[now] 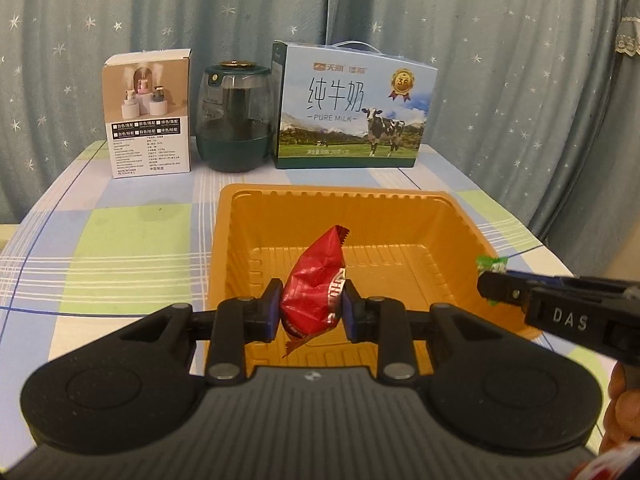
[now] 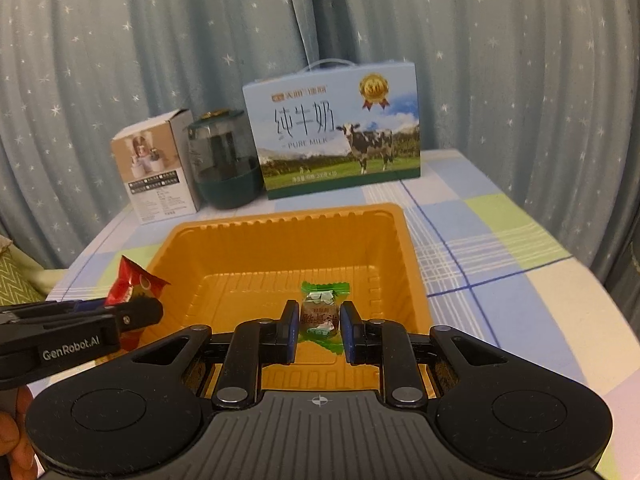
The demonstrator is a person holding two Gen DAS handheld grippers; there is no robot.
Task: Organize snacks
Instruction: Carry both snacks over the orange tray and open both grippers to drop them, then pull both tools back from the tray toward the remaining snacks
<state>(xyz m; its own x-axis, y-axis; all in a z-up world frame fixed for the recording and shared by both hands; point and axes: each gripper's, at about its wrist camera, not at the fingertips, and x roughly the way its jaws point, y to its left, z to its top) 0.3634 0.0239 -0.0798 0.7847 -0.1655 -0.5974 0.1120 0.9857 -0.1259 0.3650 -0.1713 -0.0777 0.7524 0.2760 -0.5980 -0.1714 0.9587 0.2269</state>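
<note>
Poised over the near half of the orange tray (image 1: 400, 216), side by side: left gripper (image 1: 311, 307) clamped on a red snack packet (image 1: 320, 280), right gripper (image 2: 319, 322) clamped on a small green-wrapped candy (image 2: 320, 314). Tray floor beneath both bare, nothing yet dropped in.

Risks from here, as judged: a release too near the tray's front rim, sending a snack onto the checked tablecloth (image 1: 120, 240) instead of inside; a clash of the two tools, held close together above the same tray, knocking one snack loose; a slip of the red packet, pinched only across its middle with its crimped tail hanging free below the pads; a nudge to the light tray itself, sliding it toward the items behind it.

Red packet: crinkled glossy foil, puffed, roughly almond-shaped, zigzag-cut ends. Candy: small blocky core, twisted clear-green film flaring at both ends. Tray: thin moulded plastic, rectangular, fluted walls, ribbed floor, rounded corners. Pads: flat, blue-faced, on black jointed fingers.

Behind the tray, in a row: a cardboard milk carton (image 1: 352, 108) with a carry handle, a dark green translucent humidifier (image 1: 234, 120), and a white printed box (image 1: 148, 116) farthest to the tray's left. Beyond those, star-dotted curtain (image 1: 500, 60).
</note>
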